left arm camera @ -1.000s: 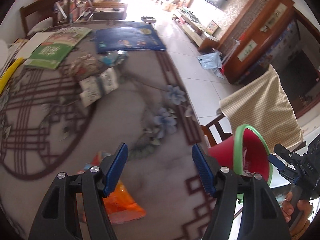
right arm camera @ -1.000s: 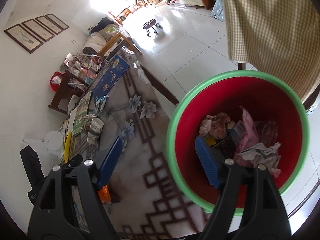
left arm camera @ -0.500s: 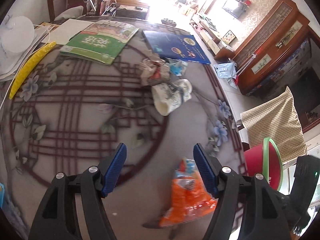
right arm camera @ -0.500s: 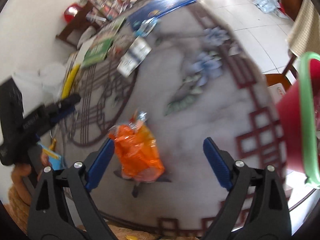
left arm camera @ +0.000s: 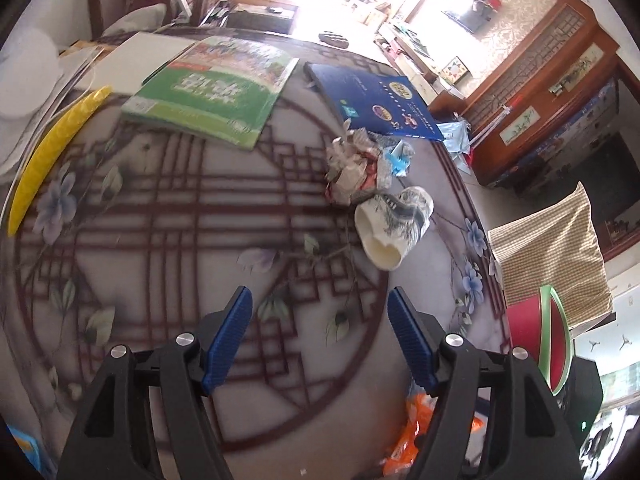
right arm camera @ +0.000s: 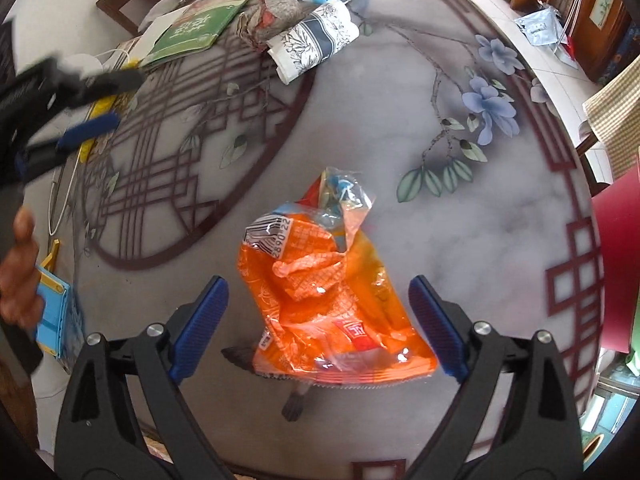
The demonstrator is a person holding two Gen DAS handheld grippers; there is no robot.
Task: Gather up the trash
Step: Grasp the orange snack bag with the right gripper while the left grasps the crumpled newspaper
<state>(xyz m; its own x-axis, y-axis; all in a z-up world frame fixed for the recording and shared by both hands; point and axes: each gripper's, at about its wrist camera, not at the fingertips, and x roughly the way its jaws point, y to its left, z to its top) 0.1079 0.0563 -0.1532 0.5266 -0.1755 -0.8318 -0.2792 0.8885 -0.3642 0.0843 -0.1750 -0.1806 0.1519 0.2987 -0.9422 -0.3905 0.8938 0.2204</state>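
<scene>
An orange snack wrapper [right arm camera: 328, 300] lies on the patterned marble table [right arm camera: 460, 240], directly under my right gripper [right arm camera: 318, 286]. The jaws are closing with the wrapper between them, and the pads stand clear of it. My left gripper [left arm camera: 319, 294] hangs open over bare tabletop, with the same wrapper [left arm camera: 416, 432] low at its right. Farther back lie a crushed paper cup [left arm camera: 394, 226] and a heap of crumpled wrappers [left arm camera: 352, 168]. The red bin with a green rim [left arm camera: 548, 340] stands off the table's right edge.
A green book [left arm camera: 216, 88], a blue book [left arm camera: 376, 104] and a yellow curved strip [left arm camera: 52, 148] lie at the table's far side. A chair under checked cloth [left arm camera: 552, 256] stands behind the bin. A hand [right arm camera: 16, 272] and a blue packet [right arm camera: 52, 316] are at the left edge.
My right gripper swung from over the bin to above the orange wrapper and came lower. The left gripper slid left across the table, leaving the wrapper at its lower right.
</scene>
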